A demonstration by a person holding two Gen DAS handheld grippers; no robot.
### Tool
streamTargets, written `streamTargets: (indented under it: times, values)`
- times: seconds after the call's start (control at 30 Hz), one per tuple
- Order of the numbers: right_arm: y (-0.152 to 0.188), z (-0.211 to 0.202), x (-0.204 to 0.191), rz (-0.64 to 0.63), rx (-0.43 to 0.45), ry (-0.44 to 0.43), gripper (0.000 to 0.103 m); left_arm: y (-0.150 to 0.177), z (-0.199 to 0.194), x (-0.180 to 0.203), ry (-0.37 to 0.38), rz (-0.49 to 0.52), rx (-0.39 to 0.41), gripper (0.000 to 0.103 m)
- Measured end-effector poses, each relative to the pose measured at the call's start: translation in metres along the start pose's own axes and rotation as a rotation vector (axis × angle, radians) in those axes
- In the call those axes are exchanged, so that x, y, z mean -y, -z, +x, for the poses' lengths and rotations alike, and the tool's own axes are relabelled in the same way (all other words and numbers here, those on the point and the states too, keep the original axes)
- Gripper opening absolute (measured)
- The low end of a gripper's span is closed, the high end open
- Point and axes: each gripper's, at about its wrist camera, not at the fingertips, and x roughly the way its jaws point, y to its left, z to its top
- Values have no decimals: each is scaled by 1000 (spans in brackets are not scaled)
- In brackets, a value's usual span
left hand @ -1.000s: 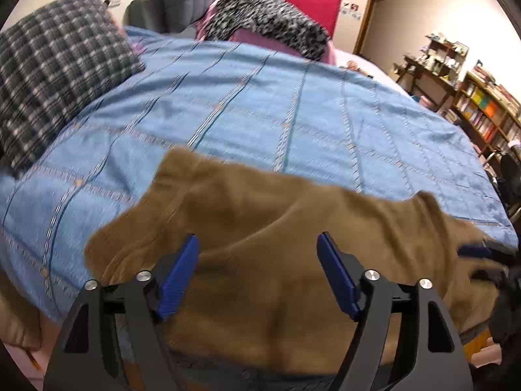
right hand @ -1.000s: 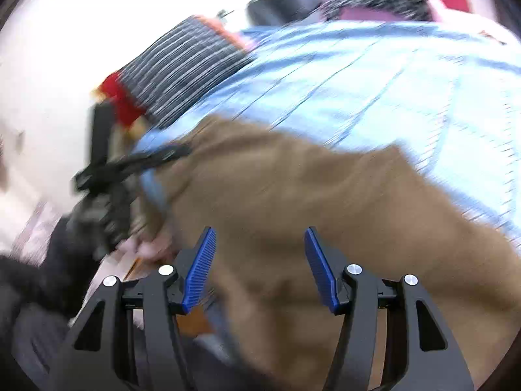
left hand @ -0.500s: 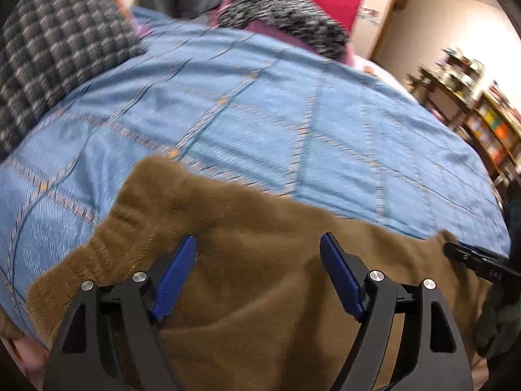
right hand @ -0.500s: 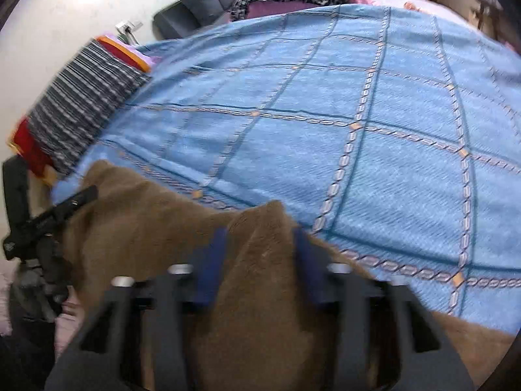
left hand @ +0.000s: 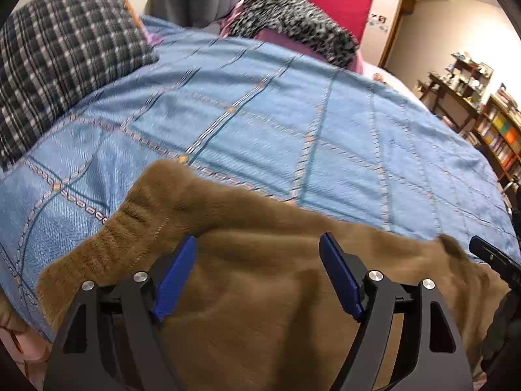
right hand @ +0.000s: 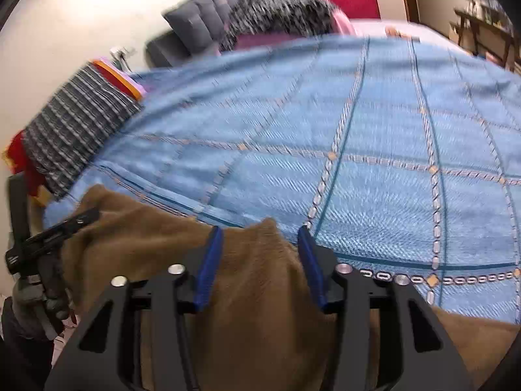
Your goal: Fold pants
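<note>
The brown pants (left hand: pixel 260 293) lie on the bed's near edge, over the blue bedspread (left hand: pixel 293 123). The left gripper (left hand: pixel 257 280) hovers above them, its blue fingers spread wide, pinching nothing. The right gripper (right hand: pixel 260 260) has a raised peak of pants between its fingers, which touch the fabric on both sides. A checked pillow (left hand: pixel 65 65) sits at the bedspread's far left.

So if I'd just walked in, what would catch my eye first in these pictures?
Probably the fuzzy brown pants heaped on the near edge of a big blue checked bedspread. The right tongs have a peak of that cloth pinched between their blue pads, while the left tongs hang open above it. A dark plaid pillow sits at the far left of the bed.
</note>
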Motion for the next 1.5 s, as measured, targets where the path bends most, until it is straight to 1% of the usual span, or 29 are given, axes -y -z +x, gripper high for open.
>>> streamTargets:
  times: [0.1,0.2,0.33,0.4,0.5,0.6,0.7,0.77,0.83,0.87,0.93,1.03,1.1,1.17,1.27,1.37,1.5]
  values:
    - [11,-14,-5,-10,5,0,55,2,-16,21,42,36,23,78]
    - [26,-26,-2,10,9,9,55,11,-30,49,114,84,21,78]
    - [46,-52,11,26,50,77,55,35,-43,95,212,173,-15,78]
    - [58,-67,21,42,72,113,55,47,-44,115,247,223,-39,78]
    - [72,-87,39,81,97,167,55,67,-45,148,291,315,-60,78]
    - [83,-100,59,115,118,227,55,81,-40,170,322,368,-90,78]
    - [97,-114,85,167,138,316,55,94,-28,185,340,394,-139,78]
    - [107,-118,100,193,142,361,55,103,-17,188,315,401,-167,78]
    - [116,-121,115,223,139,385,55,108,-6,189,289,413,-176,78]
    - [122,-120,123,242,132,387,55,111,-5,189,286,420,-172,79]
    - [130,-121,132,254,137,358,55,114,-4,193,271,446,-158,80]
    - [132,-121,131,227,144,368,54,117,-4,196,244,467,-154,81]
    - [133,-126,133,242,157,348,54,116,-6,199,236,461,-164,81]
    - [134,-139,139,289,190,315,54,111,-8,203,243,455,-170,81]
    - [137,-169,150,360,264,300,55,107,-19,221,266,483,-148,81]
    - [148,-207,162,416,338,349,55,106,-29,249,308,541,-119,81]
    - [172,-255,182,493,414,450,57,110,-33,286,364,607,-113,81]
